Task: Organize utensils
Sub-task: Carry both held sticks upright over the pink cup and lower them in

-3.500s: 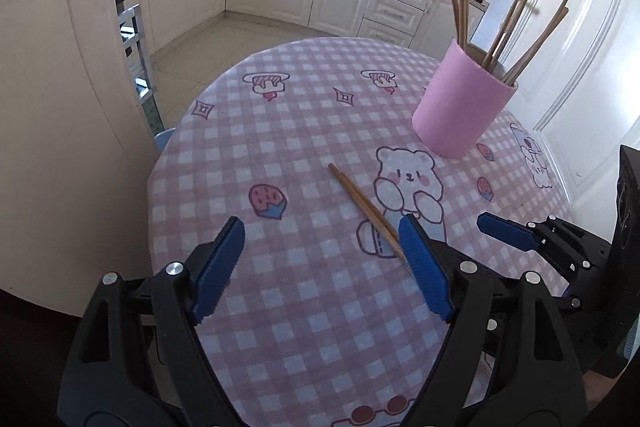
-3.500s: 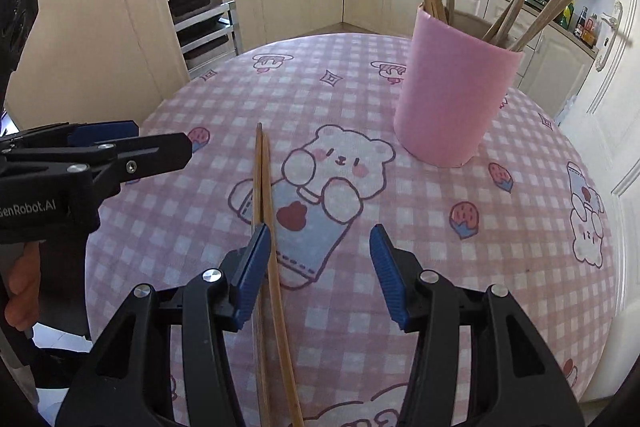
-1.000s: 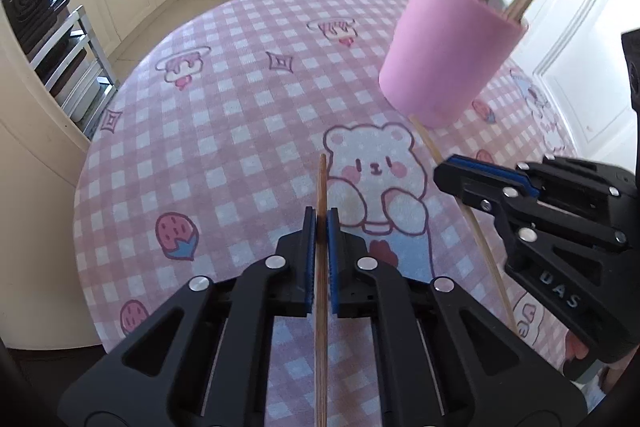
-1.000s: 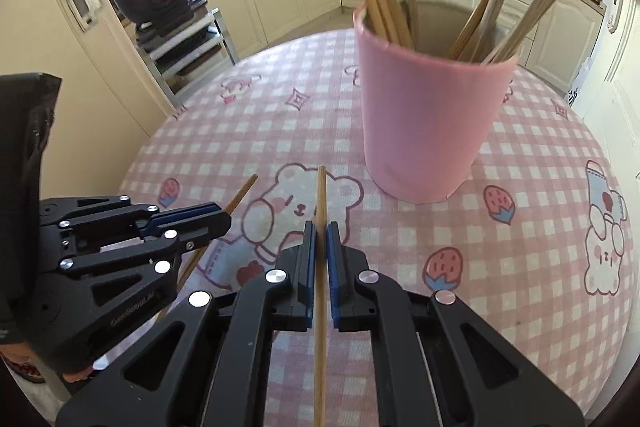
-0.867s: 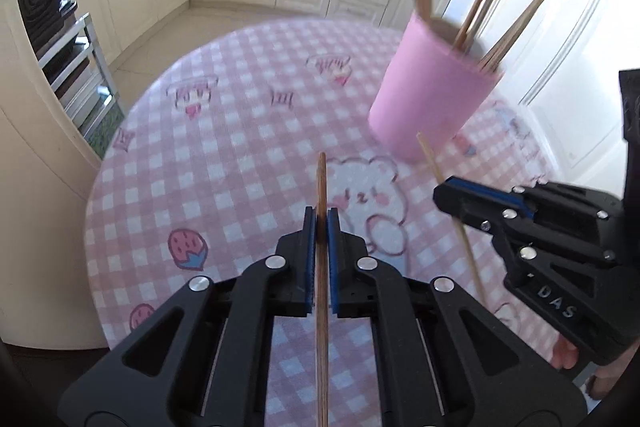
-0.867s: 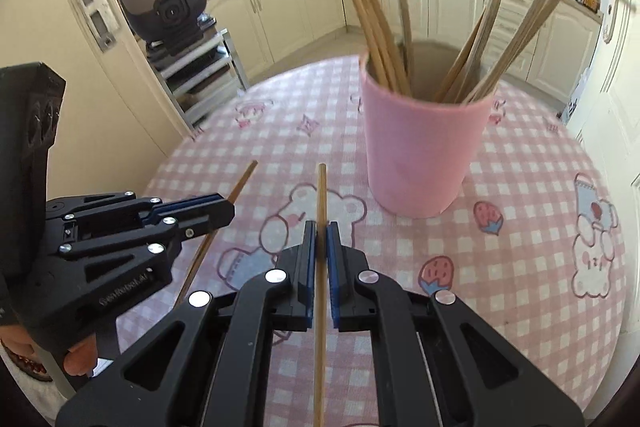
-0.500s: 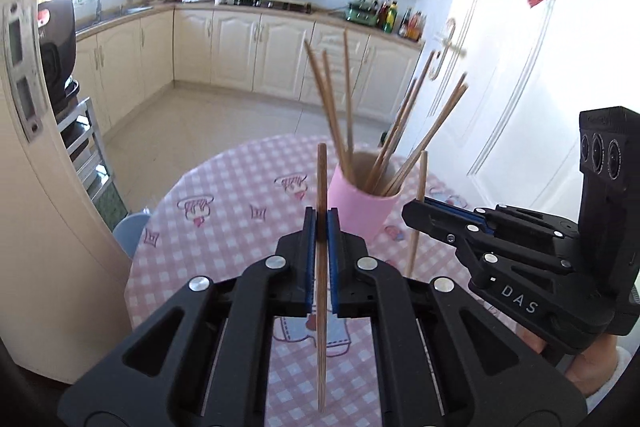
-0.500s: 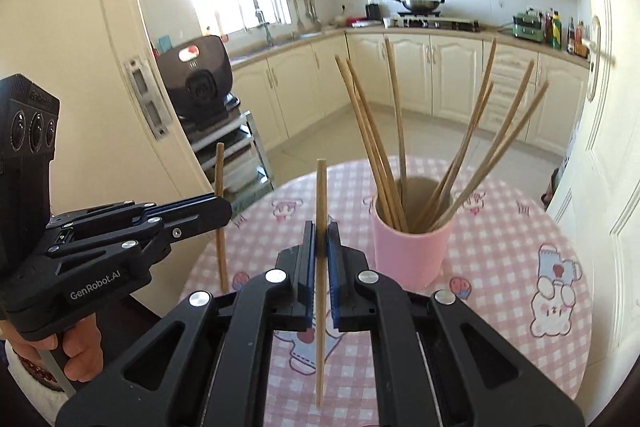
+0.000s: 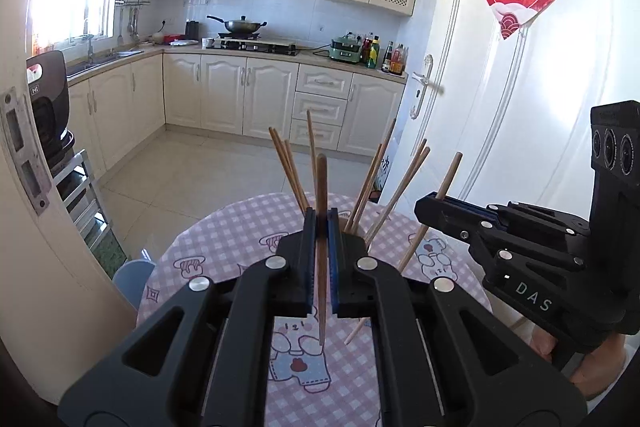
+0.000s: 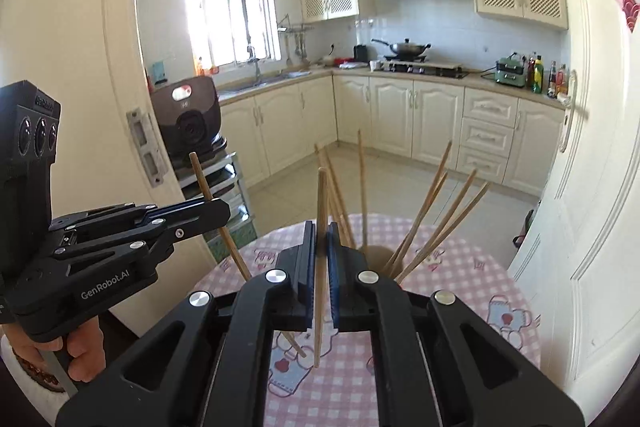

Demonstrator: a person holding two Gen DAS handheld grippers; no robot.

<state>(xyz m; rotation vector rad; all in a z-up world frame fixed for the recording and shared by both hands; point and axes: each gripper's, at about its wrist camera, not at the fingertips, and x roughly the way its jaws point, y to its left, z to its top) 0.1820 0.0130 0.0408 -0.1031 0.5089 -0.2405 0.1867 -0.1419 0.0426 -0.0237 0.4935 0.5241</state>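
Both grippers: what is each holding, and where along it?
Left gripper and right gripper each clamp one chopstick near its middle, ends sticking out above and below.

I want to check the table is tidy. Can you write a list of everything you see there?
Surface: round table with pink checked cloth.
Job's things: cup of chopsticks, mostly hidden behind the grippers.
Clutter: nothing seen.
Grippers: left gripper shut on one chopstick; right gripper shut on another chopstick; both are above the table.
Cables: nothing seen.
Surroundings: kitchen cabinets, wok on stove, white door.
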